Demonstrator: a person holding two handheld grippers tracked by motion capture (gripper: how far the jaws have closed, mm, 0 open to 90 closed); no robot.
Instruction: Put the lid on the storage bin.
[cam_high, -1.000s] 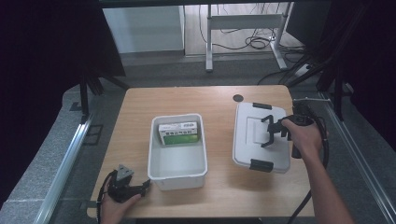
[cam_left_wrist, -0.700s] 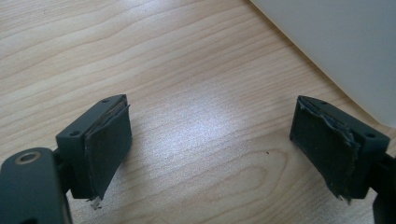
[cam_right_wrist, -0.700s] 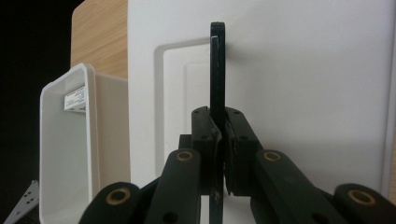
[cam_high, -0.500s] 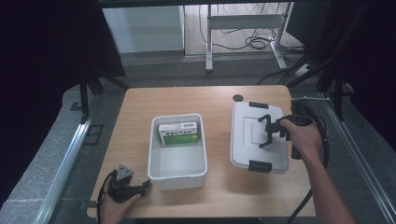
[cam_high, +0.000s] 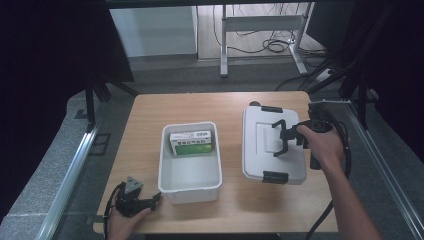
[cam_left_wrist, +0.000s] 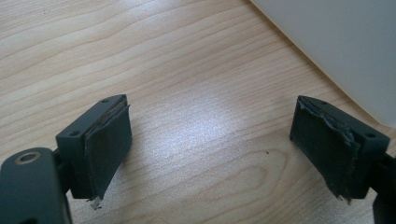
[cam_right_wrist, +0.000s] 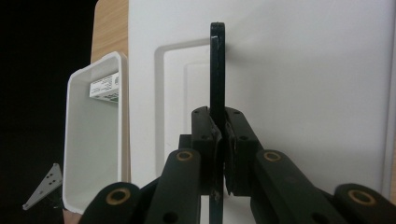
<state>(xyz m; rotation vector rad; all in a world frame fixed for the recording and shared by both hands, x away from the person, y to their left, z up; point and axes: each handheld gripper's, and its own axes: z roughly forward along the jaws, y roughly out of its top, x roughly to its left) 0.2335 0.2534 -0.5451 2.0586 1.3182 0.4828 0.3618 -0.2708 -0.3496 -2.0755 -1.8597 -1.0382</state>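
A white bin (cam_high: 165, 165) stands mid-table with a green and white box (cam_high: 191, 142) lying at its far end. To its right lies a white lid (cam_high: 260, 150) with black latches at both ends. My right gripper (cam_high: 281, 137) is shut on the lid's upright black handle (cam_right_wrist: 217, 70), and the jaws pinch its thin edge (cam_right_wrist: 219, 126). The right gripper view also shows the lid (cam_right_wrist: 303, 93), the bin (cam_right_wrist: 93, 154) and the box (cam_right_wrist: 105, 87). My left gripper (cam_high: 155, 198) rests open at the table's front left, its jaws (cam_left_wrist: 210, 140) wide apart over bare wood beside the bin wall (cam_left_wrist: 336, 42).
A small dark round object (cam_high: 254, 104) sits just behind the lid's far corner. Bare wood (cam_high: 190, 107) stretches behind the bin and along the front edge. A metal rail (cam_high: 70, 175) runs left of the table, and cables trail off its right side.
The lid, held by my right gripper, has shifted slightly left toward the bin. The left gripper has stayed where it was.
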